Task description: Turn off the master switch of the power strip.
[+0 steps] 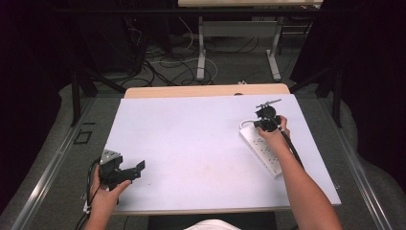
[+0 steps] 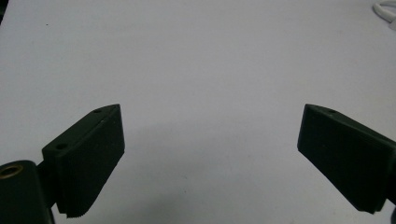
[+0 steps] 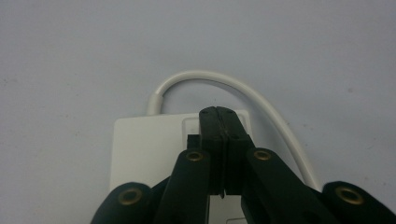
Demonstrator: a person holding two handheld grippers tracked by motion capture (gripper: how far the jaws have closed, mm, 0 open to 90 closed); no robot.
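A white power strip [image 1: 263,149] lies at an angle on the right side of the white table top [image 1: 191,139], with its white cable [image 1: 245,123] curling off its far end. My right gripper [image 1: 261,125] points down at that far end. In the right gripper view the jaws are pressed together with nothing between them, and the right gripper [image 3: 219,113] tips sit over the strip's [image 3: 149,149] end, just before the cable [image 3: 210,77] loop. Whether they touch the strip I cannot tell. My left gripper [image 1: 138,168] rests open near the front left corner. Its jaws [image 2: 211,121] stand wide apart over bare table.
A strip of wooden table edge [image 1: 206,90] runs along the far side. Beyond it are floor cables [image 1: 163,67] and the legs of another table [image 1: 201,52]. A bit of the white cable [image 2: 385,9] shows at the top right of the left gripper view.
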